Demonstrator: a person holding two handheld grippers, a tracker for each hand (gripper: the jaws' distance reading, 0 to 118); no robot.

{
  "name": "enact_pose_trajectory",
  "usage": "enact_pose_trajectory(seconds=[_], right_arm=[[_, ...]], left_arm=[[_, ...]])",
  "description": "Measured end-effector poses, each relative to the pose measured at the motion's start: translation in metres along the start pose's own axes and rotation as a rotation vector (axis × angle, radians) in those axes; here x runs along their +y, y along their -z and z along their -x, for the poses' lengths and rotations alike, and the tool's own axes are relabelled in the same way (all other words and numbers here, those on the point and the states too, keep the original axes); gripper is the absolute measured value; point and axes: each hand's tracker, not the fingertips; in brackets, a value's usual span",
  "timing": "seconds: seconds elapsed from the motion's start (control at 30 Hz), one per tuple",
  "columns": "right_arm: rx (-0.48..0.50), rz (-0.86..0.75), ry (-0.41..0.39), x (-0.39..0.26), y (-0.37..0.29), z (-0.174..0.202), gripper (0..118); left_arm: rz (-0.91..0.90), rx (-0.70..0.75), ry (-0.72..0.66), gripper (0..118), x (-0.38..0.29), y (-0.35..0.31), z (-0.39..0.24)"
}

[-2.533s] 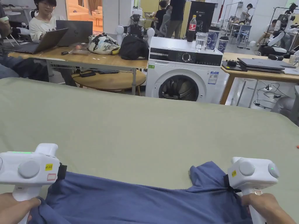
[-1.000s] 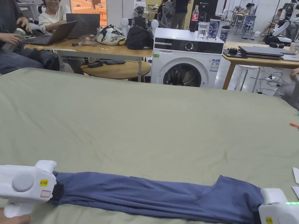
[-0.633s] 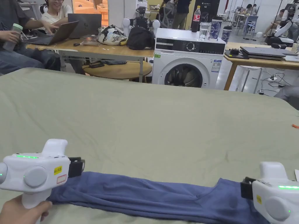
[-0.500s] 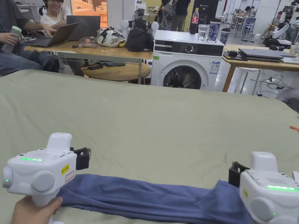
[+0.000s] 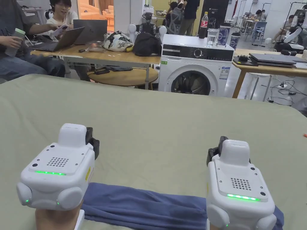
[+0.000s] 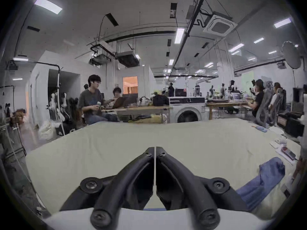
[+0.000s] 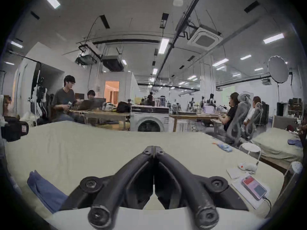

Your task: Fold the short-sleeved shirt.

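The left gripper (image 6: 154, 149), its black jaws pressed together on nothing, is held above the olive-green cloth-covered desk (image 5: 168, 125). Below and between both grippers, the blue short-sleeved shirt (image 5: 144, 206) lies folded into a long narrow band along the desk's near edge. The right gripper (image 7: 153, 148) is likewise closed and empty.

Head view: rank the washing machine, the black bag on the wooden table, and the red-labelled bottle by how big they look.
1. washing machine
2. black bag
3. red-labelled bottle
All three stand at a similar distance, so nearness hardly skews this order.
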Motion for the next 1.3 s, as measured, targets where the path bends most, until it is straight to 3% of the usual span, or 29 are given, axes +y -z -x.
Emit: enact_pose_trajectory(seconds=[0.17,0.33,0.4,0.43,0.47,0.5,0.8,0.93,1.03,1.1,1.13,1.17,1.23,1.3], right_arm=[[0.029,0.054,0.04,0.002,0.006,0.005,0],[0.067,0.098,0.007,-0.006,0.012,0.016,0],[0.089,0.112,-0.004,-0.013,0.014,0.021,0],[0.092,0.118,-0.012,-0.015,0.014,0.023,0],[0.098,0.125,-0.019,-0.017,0.015,0.026,0],[0.106,0.131,-0.023,-0.02,0.016,0.027,0],[0.133,0.187,-0.052,-0.036,0.02,0.033,0],[0.133,0.199,-0.053,-0.039,0.021,0.033,0],[0.129,0.209,-0.037,-0.041,0.022,0.03,0],[0.127,0.217,-0.03,-0.042,0.024,0.028,0],[0.126,0.22,-0.028,-0.043,0.024,0.027,0],[0.125,0.221,-0.028,-0.043,0.024,0.026,0],[0.121,0.225,-0.03,-0.045,0.025,0.023,0],[0.116,0.229,-0.029,-0.045,0.025,0.019,0]], left_arm=[[0.204,-0.075,-0.016,0,0.006,0.009,0.042],[0.518,-0.229,-0.163,0,-0.014,0.035,0.107],[0.622,-0.288,-0.293,17,-0.027,0.043,0.134],[0.667,-0.315,-0.338,35,-0.034,0.047,0.145],[0.7,-0.341,-0.393,64,-0.041,0.053,0.158],[0.752,-0.362,-0.431,75,-0.048,0.059,0.168],[1.03,-0.54,-0.746,75,-0.115,0.09,0.215],[0.943,-0.679,-0.977,75,-0.137,0.093,0.208],[0.956,-0.72,-1.064,74,-0.15,0.101,0.194],[0.925,-0.747,-1.058,63,-0.152,0.105,0.188],[0.92,-0.736,-1.032,46,-0.152,0.106,0.184],[0.927,-0.695,-0.989,16,-0.151,0.107,0.182],[0.974,-0.59,-0.903,9,-0.153,0.107,0.179],[0.917,-0.63,-0.959,7,-0.15,0.101,0.18]])
